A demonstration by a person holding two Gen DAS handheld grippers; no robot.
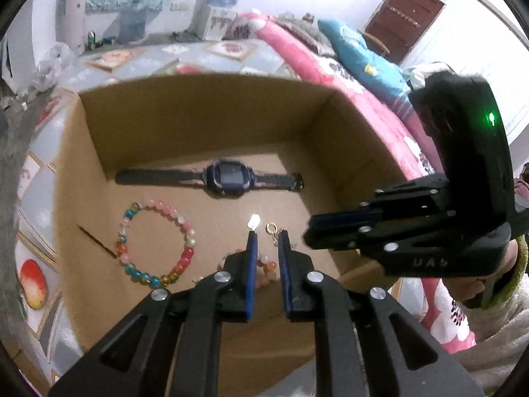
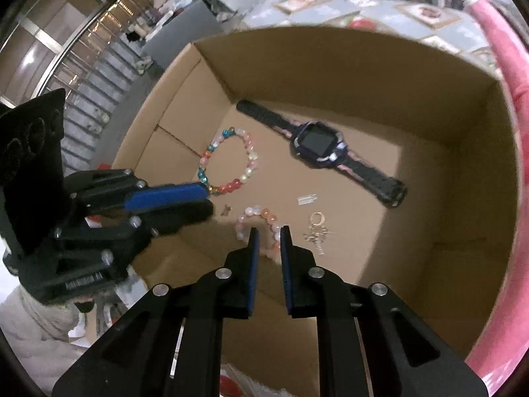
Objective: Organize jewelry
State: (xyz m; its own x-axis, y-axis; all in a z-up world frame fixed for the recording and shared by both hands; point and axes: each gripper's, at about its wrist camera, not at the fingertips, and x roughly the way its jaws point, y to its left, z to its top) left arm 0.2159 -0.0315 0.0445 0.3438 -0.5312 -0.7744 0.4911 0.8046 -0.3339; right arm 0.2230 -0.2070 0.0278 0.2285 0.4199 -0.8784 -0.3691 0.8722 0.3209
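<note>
— Claw check: your left claw [image 1: 266,236] and right claw [image 2: 268,231] both hang slightly spread, holding nothing.

— And the jewelry?

— All on the floor of the cardboard box [image 2: 347,63]: watch [image 2: 319,144], colourful bead bracelet [image 2: 228,162], peach bracelet [image 2: 264,215], gold chain [image 2: 317,231]. Lower straight, straddle one strand, then pinch gently.

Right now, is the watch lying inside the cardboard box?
Yes, the watch lies flat on the floor of the cardboard box.
</note>
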